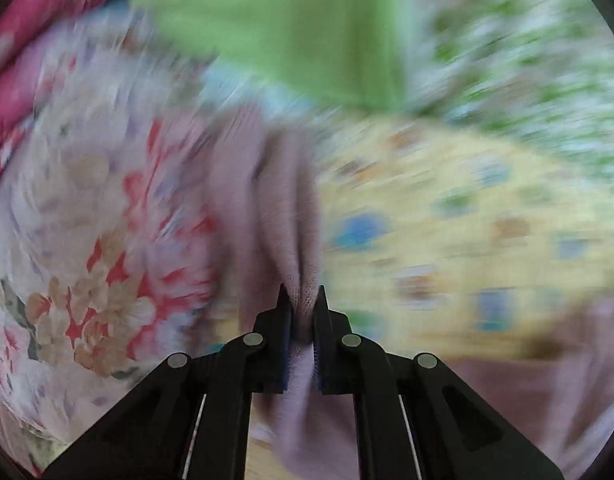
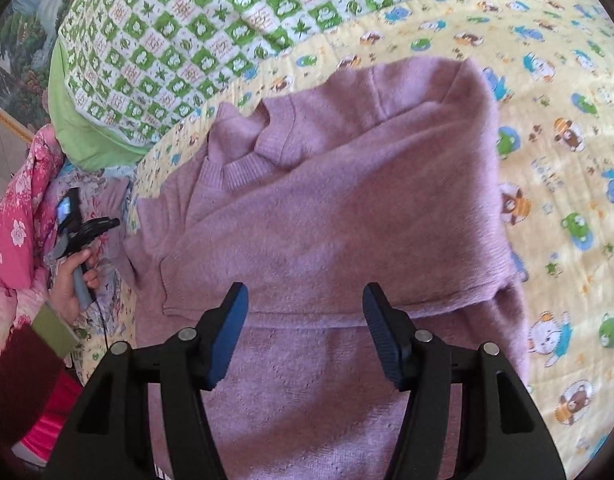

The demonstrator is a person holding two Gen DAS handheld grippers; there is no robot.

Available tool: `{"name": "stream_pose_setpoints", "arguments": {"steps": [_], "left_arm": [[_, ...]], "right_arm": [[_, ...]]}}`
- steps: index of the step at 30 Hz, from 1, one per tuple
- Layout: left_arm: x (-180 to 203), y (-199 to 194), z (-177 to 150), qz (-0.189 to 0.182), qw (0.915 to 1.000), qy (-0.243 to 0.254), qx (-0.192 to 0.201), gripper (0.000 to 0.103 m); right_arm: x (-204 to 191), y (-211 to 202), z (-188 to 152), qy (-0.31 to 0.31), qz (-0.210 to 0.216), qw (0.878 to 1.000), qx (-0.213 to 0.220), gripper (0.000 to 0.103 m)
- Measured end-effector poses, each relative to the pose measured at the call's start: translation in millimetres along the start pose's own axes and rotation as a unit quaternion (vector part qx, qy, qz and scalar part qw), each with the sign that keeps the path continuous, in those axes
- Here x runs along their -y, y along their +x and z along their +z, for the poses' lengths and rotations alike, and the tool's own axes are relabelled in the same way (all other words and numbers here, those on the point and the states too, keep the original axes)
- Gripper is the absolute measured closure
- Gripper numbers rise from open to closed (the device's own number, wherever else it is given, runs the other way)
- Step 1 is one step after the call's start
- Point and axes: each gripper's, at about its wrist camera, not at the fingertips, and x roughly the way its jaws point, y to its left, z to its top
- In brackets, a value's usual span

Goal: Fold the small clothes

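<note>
Two tools show: the left tool (image 1: 302,294) pinches a bunched fold of the mauve knit sweater (image 2: 347,208), which lies spread on the yellow cartoon-print bed sheet (image 2: 567,184), while the right tool (image 2: 305,300) hovers above it, fingers spread apart.

No lettering can be read in either view. The green-and-white checked quilt (image 2: 195,40) carries small printed marks in its squares, and the yellow cartoon sheet (image 2: 567,168) shows faint blue letters, all too small to make out.
</note>
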Motion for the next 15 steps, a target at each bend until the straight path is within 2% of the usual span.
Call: {"name": "stream_pose_setpoints", "arguments": {"steps": [2,4,5,6,8,9,10,11,12,14,15], "left_arm": [[28,-56,-2,-0.077,0.9955,0.018,0.054,0.097],[64,-115,-12,-0.166,0.9803,0.046,0.097,0.096],[81,-136,-17,-0.204,0.9710,0.058,0.111,0.096],[106,-166,-32,-0.264,0.9531,0.079,0.125,0.095],[151,-190,-53,-0.323,0.9316,0.123,0.112,0.078],[183,-195,-72,-0.334,0.9231,0.162,0.100,0.068],[200,-195,-85,-0.327,0.9221,0.183,0.095,0.043],[215,-190,-101,-0.316,0.9233,0.201,0.087,0.035],[226,-181,-116,-0.306,0.9247,0.215,0.071,0.035],[224,-167,-133,-0.303,0.9264,0.219,0.040,0.035],[214,-157,-141,-0.293,0.9310,0.216,0.027,0.035]], "right_arm": [[1,-6,2,0.007,0.001,1.000,0.012,0.042],[-1,-12,3,0.010,-0.001,1.000,0.023,0.042],[-2,-13,3,0.011,-0.001,1.000,0.027,0.042],[-4,-15,3,0.014,0.000,0.999,0.031,0.042],[-7,-16,2,0.020,0.005,0.999,0.036,0.042],[-8,-16,1,0.023,0.006,0.999,0.036,0.042],[-9,-15,0,0.027,0.008,0.999,0.037,0.042],[-10,-14,-1,0.028,0.009,0.999,0.035,0.042],[-10,-12,-2,0.029,0.008,0.999,0.031,0.042],[-9,-8,-4,0.033,0.005,0.999,0.022,0.042],[-8,-7,-5,0.033,0.007,0.999,0.022,0.042]]}}
